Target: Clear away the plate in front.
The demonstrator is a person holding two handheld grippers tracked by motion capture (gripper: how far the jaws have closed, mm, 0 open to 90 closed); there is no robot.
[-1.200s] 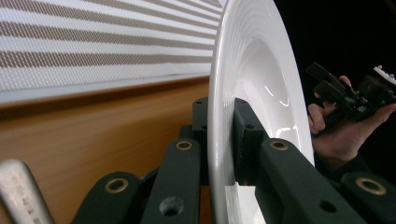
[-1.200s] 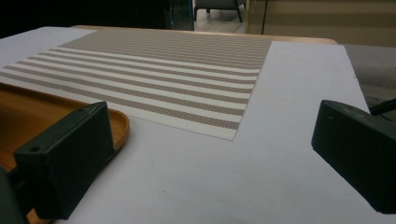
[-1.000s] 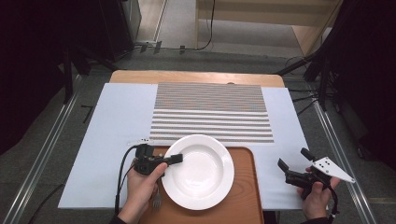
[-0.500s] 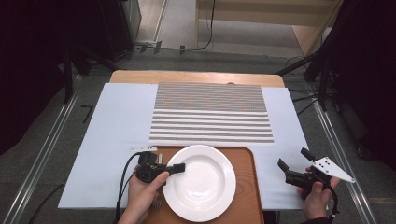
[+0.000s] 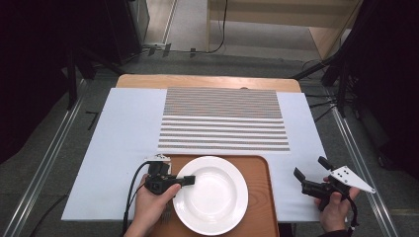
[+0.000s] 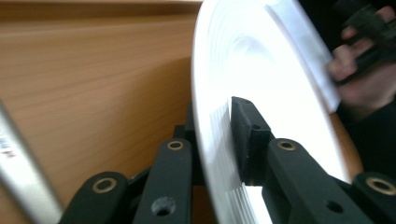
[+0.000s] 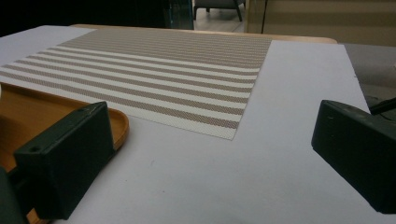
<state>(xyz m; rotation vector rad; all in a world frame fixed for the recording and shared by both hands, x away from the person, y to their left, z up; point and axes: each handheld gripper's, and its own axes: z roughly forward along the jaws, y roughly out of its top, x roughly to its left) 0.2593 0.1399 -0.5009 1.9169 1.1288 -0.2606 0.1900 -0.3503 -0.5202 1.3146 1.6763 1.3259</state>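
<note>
— White plate (image 5: 212,197), where is it?

— It lies on the brown wooden tray (image 5: 259,187), at the near edge of the table. The left gripper (image 5: 190,180) has the plate's left rim between its jaws. One pad is on top and one is under the rim.

— Is it squeezing hard?

— The pads touch the rim, so it is a grip, but the jaws have just been opening a bit. It looks like the plate is being set down and let go.

— And the other one?

— The right gripper (image 5: 311,167) is wide apart and has nothing in it. It hangs over the pale sheet (image 5: 123,148), right of the tray.

— What comes next?

— I think the left jaws must open more, then slide off sideways so the plate does not get bumped.
</note>
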